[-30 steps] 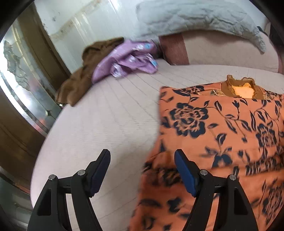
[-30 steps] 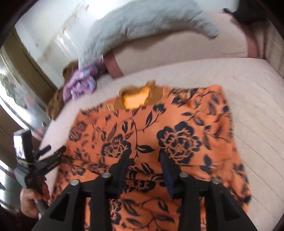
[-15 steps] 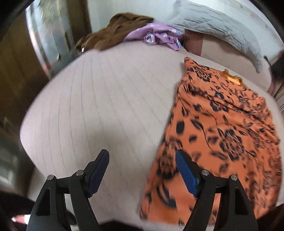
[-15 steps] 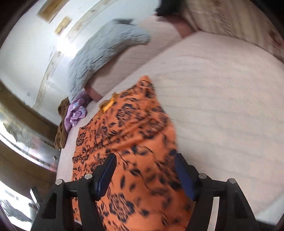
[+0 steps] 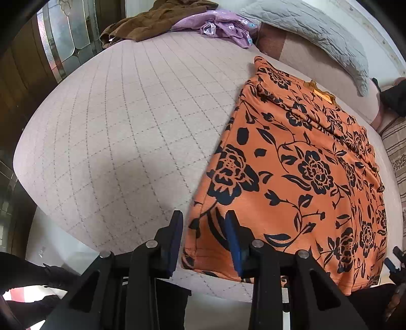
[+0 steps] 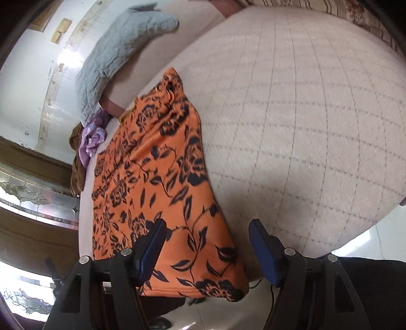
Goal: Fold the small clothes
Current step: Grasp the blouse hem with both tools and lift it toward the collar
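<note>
An orange garment with black flowers (image 5: 299,177) lies flat on the pinkish quilted bed, its collar at the far end. It also shows in the right wrist view (image 6: 162,177). My left gripper (image 5: 204,236) is partly closed, its jaws on either side of the garment's near left hem corner, with a gap still showing between them. My right gripper (image 6: 206,243) is open, with the near right hem corner between its jaws, and holds nothing.
A purple garment (image 5: 218,28) and a brown garment (image 5: 157,20) lie bunched at the bed's far left. A grey pillow (image 5: 312,30) leans at the head. A wooden and glass door (image 5: 58,43) stands at the left. The bed's front edge (image 5: 121,251) runs just before my left gripper.
Both grippers have pulled back from the middle of the garment to its near hem corners. The left jaws have narrowed; the right jaws have opened wide.
</note>
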`<state>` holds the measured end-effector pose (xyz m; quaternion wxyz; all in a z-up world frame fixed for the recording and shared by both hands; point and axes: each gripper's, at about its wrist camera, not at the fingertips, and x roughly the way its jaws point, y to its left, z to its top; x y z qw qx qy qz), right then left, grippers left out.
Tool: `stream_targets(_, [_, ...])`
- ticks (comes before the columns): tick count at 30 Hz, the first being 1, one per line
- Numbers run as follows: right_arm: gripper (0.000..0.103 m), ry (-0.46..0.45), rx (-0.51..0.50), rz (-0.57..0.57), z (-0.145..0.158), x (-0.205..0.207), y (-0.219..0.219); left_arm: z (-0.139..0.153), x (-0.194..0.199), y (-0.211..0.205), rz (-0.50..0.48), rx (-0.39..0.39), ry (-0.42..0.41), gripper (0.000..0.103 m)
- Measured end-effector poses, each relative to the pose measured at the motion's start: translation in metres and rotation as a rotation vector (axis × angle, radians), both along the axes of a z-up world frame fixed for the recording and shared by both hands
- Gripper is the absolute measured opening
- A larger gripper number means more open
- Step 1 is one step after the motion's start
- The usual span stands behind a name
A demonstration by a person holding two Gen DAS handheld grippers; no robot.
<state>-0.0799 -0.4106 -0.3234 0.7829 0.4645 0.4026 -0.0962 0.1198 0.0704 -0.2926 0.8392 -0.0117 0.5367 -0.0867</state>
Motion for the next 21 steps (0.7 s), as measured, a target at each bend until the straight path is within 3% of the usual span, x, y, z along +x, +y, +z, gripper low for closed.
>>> stream_targets(2, [0.071,0.022,0.03,0.026,-0.009,0.006,0.004,-0.005,0.003,-0.005,-0.012,0.001,0.028,0.055])
stream_targets(3, [0.071,0.036,0.041,0.043,-0.013,0.009,0.007,-0.007,0.004,-0.006,-0.019,0.001,0.043,0.072])
stream_targets(6, [0.069,0.079,-0.044,0.087,-0.013,0.018,0.022,-0.013,0.004,-0.01,-0.029,0.006,0.059,0.074])
stream_targets(7, [0.061,0.085,-0.071,0.103,-0.011,0.02,0.027,-0.015,0.004,-0.011,-0.033,0.003,0.065,0.074])
stream_targets(8, [0.042,0.096,-0.105,0.131,-0.01,0.023,0.035,-0.016,0.004,-0.01,-0.028,-0.006,0.072,0.074])
stream_targets(9, [0.025,0.105,-0.123,0.151,-0.01,0.025,0.04,-0.017,0.005,-0.008,-0.019,-0.014,0.081,0.07])
stream_targets(10, [0.022,0.113,-0.15,0.172,-0.01,0.026,0.046,-0.018,0.006,-0.007,-0.013,-0.024,0.088,0.051])
stream_targets(12, [0.011,0.115,-0.19,0.21,-0.007,0.028,0.056,-0.018,0.009,-0.003,-0.001,-0.021,0.09,0.034])
stream_targets(14, [0.011,0.087,-0.164,0.208,-0.004,0.027,0.057,-0.016,0.01,0.002,0.003,-0.05,0.097,0.024])
stream_targets(17, [0.015,0.123,-0.122,0.182,-0.009,0.027,0.051,-0.017,0.012,0.005,0.003,-0.068,0.105,0.026])
stream_targets(19, [0.019,0.141,-0.119,0.177,-0.01,0.028,0.051,-0.017,0.012,0.005,0.0,-0.07,0.104,0.046])
stream_targets(21, [0.039,0.126,-0.146,0.207,-0.007,0.031,0.058,-0.015,0.012,0.003,-0.005,-0.055,0.088,0.059])
